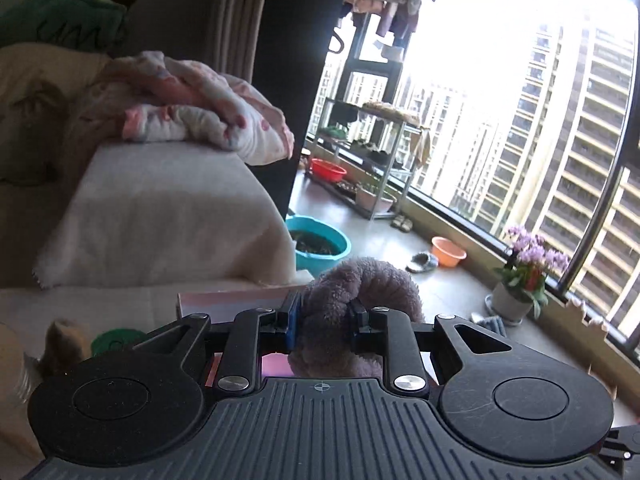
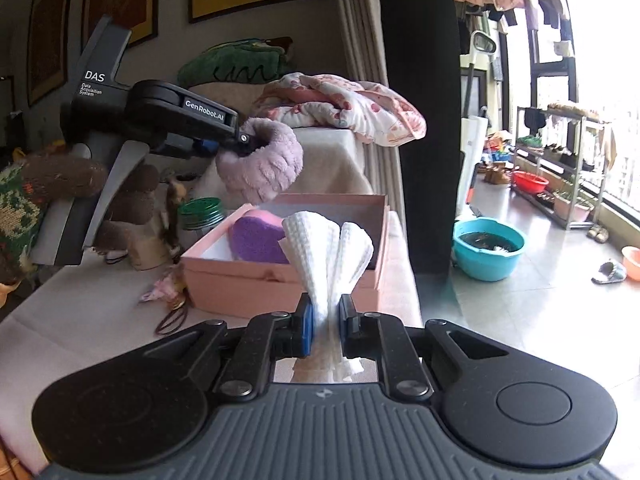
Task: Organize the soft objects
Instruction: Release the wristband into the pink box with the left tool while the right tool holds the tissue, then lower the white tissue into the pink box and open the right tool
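My left gripper (image 1: 324, 318) is shut on a fluffy mauve band (image 1: 352, 296) and holds it above the far end of an open pink box (image 1: 224, 300). In the right wrist view the left gripper (image 2: 236, 142) and the mauve band (image 2: 264, 160) hang over the box's (image 2: 240, 276) far left corner. My right gripper (image 2: 325, 316) is shut on a folded white waffle cloth (image 2: 332, 252), held upright just in front of the box's near wall. A purple and pink sponge (image 2: 258, 236) lies inside the box.
A green-lidded jar (image 2: 202, 210), brown plush toys (image 2: 132, 192) and a hair tie (image 2: 172, 320) lie left of the box. A pink crumpled blanket (image 2: 344, 106) sits on a covered stand behind. A teal basin (image 2: 488, 248) stands on the floor to the right.
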The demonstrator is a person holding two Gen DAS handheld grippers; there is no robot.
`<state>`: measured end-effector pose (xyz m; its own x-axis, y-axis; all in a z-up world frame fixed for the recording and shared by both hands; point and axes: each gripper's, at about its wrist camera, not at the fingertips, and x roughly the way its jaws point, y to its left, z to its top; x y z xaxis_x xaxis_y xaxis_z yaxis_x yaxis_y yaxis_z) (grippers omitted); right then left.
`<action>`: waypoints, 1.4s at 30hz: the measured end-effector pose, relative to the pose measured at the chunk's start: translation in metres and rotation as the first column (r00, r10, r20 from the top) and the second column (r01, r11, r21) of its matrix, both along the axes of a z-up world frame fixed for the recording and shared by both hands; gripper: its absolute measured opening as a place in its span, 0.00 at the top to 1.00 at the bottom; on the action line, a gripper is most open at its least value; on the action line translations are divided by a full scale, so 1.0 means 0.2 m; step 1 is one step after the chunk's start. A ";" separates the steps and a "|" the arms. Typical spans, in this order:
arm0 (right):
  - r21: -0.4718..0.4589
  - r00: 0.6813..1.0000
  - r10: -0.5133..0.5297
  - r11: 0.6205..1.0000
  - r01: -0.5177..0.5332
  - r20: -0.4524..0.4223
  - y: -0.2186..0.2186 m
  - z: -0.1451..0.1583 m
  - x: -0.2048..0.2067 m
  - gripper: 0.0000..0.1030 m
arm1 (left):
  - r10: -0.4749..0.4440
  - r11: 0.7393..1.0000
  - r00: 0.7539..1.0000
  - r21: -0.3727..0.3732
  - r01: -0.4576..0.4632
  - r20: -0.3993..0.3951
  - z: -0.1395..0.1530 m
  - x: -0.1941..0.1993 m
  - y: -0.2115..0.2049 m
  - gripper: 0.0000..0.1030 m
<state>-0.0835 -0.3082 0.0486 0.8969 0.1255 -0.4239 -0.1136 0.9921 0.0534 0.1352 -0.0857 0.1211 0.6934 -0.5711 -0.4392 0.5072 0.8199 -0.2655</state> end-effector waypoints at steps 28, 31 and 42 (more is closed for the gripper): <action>-0.126 0.838 -0.048 0.992 -0.026 -0.544 0.25 -0.02 1.44 0.84 | 0.139 0.984 0.987 0.126 -0.128 -0.084 -0.36 -0.34 0.72 0.73; -0.096 0.823 -0.037 0.995 -0.021 -0.567 0.26 -0.03 1.46 0.81 | 0.184 0.981 0.975 0.092 -0.173 -0.125 -0.47 -0.33 0.83 0.73; -0.095 0.994 -0.026 0.995 0.016 -0.109 0.29 0.27 0.79 0.38 | 0.229 0.968 0.965 -0.080 -0.240 -0.127 -0.60 -0.31 1.01 0.73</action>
